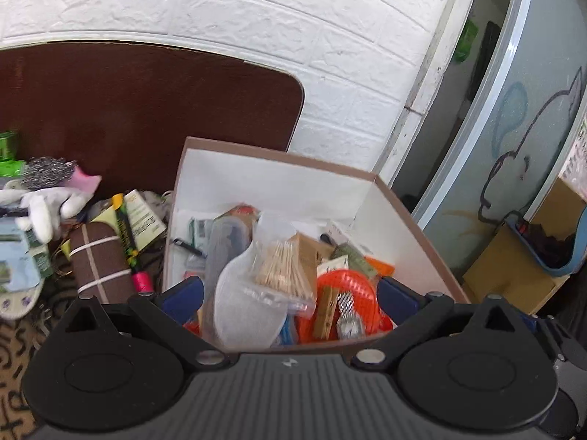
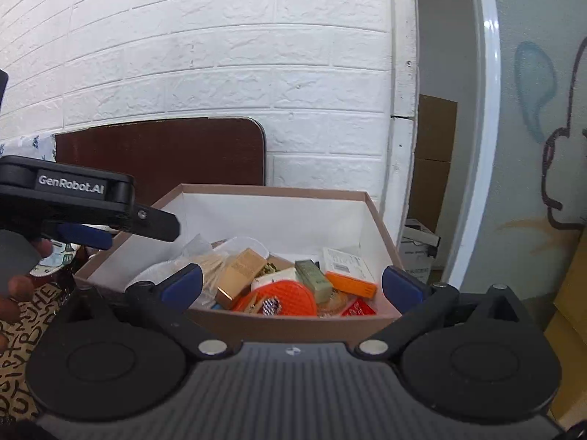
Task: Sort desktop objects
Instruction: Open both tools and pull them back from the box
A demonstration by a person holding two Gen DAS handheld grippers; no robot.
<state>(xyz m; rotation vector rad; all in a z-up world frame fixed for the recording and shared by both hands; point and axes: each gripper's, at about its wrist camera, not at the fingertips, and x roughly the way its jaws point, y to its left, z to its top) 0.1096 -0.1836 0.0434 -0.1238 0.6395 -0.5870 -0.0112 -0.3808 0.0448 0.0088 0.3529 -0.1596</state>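
Left wrist view shows the left gripper point(image 1: 290, 289) with jaws released and empty above the near edge of the box point(image 1: 279, 157), which already holds cotton swabs point(image 1: 282, 267), an orange basket point(image 1: 348, 293) and more. The right gripper point(image 2: 291, 286) is also spread and empty. I judge a drop is finished; next, one gripper must go to the pile at the box's left side, perhaps the brown roll point(image 1: 99, 264).

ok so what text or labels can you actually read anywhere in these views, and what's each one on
"GenRobot.AI": white lettering on the side of the left gripper, seen from the right wrist view.
Black letter-like marks on the patterned table covering: no readable word.
Print on the white carton in the box: too small to read.
Print on the green and white packet beside the box: blurred, unreadable.
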